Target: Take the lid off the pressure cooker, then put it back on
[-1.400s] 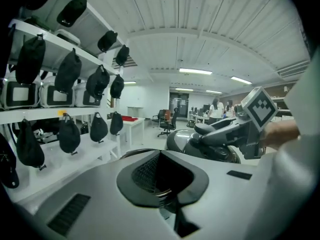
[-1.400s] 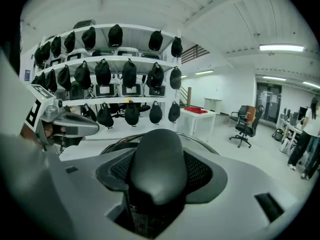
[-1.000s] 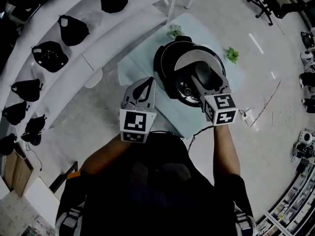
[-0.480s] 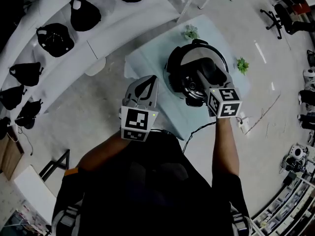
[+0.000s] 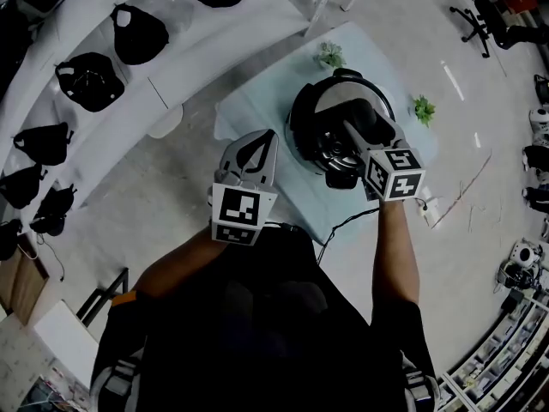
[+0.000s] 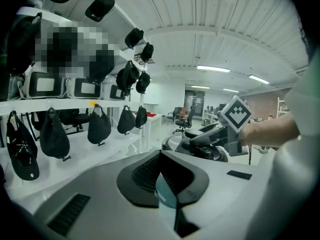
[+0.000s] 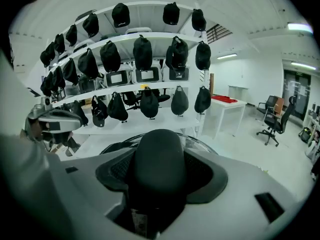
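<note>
A black and silver pressure cooker [image 5: 319, 114] stands on a small pale table [image 5: 253, 106]. My right gripper [image 5: 356, 129] is shut on the black lid handle [image 7: 159, 156], which fills the gap between its jaws in the right gripper view. Past the handle a strip of the lid's rim [image 7: 202, 144] shows. Whether the lid is seated on the pot I cannot tell. My left gripper [image 5: 256, 151] hangs left of the cooker, shut and empty. In the left gripper view the cooker [image 6: 182, 145] and the right gripper [image 6: 220, 134] lie ahead to the right.
White curved shelves [image 5: 111, 101] with several black caps [image 5: 90, 80] run along the left and back. Two small green plants [image 5: 420, 110] sit on the table beside the cooker. A cable and plug [image 5: 429, 209] lie on the floor at right. Office chairs [image 5: 480, 7] stand at far right.
The head view has shifted slightly. My right gripper stays clamped on the lid handle and the left gripper hangs in much the same place.
</note>
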Available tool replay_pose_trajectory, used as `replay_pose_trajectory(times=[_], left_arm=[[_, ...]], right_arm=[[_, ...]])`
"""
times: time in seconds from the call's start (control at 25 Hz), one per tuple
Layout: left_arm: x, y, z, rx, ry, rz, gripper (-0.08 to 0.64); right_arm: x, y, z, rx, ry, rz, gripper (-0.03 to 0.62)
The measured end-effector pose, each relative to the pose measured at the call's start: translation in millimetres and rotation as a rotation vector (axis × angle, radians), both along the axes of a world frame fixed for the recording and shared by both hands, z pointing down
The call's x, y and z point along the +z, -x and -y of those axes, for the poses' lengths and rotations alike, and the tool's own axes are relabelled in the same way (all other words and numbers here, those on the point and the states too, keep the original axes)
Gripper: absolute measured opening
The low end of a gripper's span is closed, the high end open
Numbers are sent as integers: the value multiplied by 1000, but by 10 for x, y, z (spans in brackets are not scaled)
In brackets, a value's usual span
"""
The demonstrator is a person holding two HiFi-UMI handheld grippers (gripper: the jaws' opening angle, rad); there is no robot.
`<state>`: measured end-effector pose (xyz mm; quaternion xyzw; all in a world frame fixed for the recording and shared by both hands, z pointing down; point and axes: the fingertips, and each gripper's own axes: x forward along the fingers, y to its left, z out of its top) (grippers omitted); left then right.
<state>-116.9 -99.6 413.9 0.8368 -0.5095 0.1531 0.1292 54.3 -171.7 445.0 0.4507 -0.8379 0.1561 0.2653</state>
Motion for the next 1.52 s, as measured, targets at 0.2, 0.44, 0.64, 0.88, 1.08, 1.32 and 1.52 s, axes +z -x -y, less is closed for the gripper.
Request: replay_pose_trajectory(times=[0.2, 0.44, 0.64, 0.88, 1.08, 1.32, 1.52], left_arm=[[13, -105, 22, 12, 5, -6, 7], [35, -145, 14, 12, 14, -11, 6], [29, -151, 30, 13, 13, -12, 7], [27, -135, 26, 13, 11, -10, 8], [52, -125, 15, 18, 16, -8, 7], [27, -167, 14, 27, 9, -9, 6], [20, -222, -2, 33, 10, -15, 7]], right_arm=[[26, -39, 5, 11, 3, 16, 293], [32, -36, 11, 30, 23, 1, 293], [25, -29, 34, 54, 28, -10, 291], [8, -29, 26, 17, 11, -3, 293], [19, -5, 32, -49, 5, -3, 293], [25, -13, 27, -63, -5, 11, 295], [36, -27, 31, -17, 1, -5, 291]])
